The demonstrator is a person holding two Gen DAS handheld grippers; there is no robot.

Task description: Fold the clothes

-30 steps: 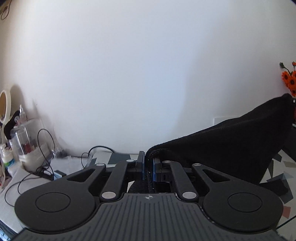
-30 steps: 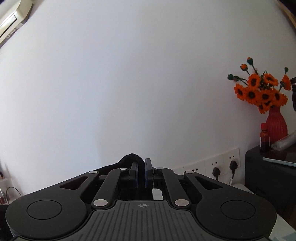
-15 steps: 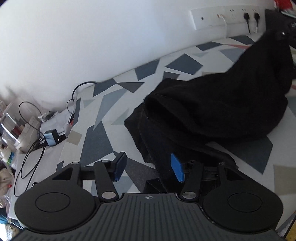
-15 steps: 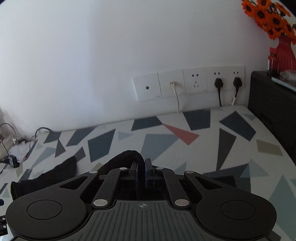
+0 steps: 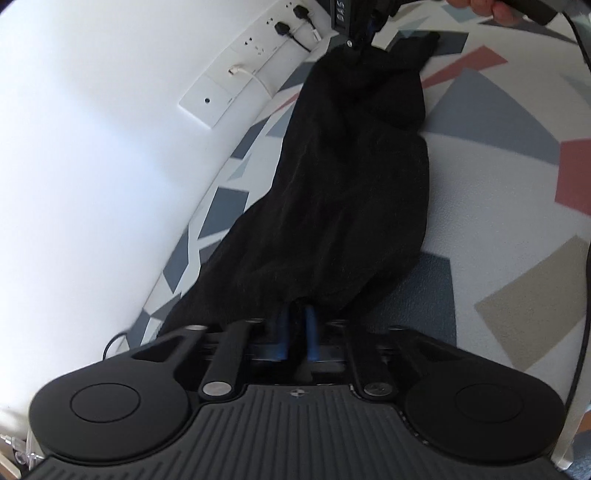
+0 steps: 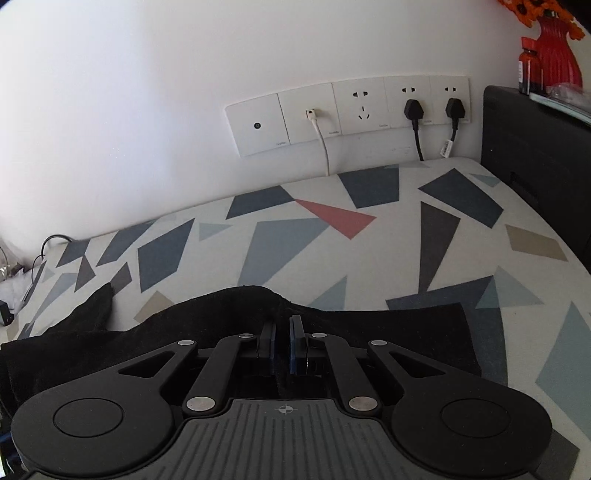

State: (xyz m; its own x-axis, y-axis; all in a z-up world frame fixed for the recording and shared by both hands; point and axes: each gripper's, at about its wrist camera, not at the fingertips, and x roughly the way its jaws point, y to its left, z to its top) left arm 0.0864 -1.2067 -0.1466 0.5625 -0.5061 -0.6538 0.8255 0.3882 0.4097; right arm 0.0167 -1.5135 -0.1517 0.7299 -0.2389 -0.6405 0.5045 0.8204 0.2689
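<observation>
A black garment [image 5: 343, 192] lies stretched along the patterned surface [image 5: 498, 192], close to the wall. My left gripper [image 5: 296, 321] is shut on its near end, and dark cloth covers the tips of the blue pads [image 5: 312, 336]. At the far end, the right gripper [image 5: 354, 38] pinches the other edge, with a hand [image 5: 480, 7] behind it. In the right wrist view, the right gripper [image 6: 282, 325] is shut on a raised fold of the garment [image 6: 388, 332], which spreads left and right just above the surface [image 6: 288, 240].
A row of wall sockets [image 6: 351, 114] holds a white cable [image 6: 321, 144] and two black plugs [image 6: 413, 110]. A black cabinet [image 6: 535, 147] stands at the right with a red vase [image 6: 557, 55] on it. Loose cables [image 6: 44, 247] lie at the far left.
Half a second ago the left gripper was open beside the garment; it is now shut on the edge. Both grippers have come down from wall height, and the garment is pulled out long.
</observation>
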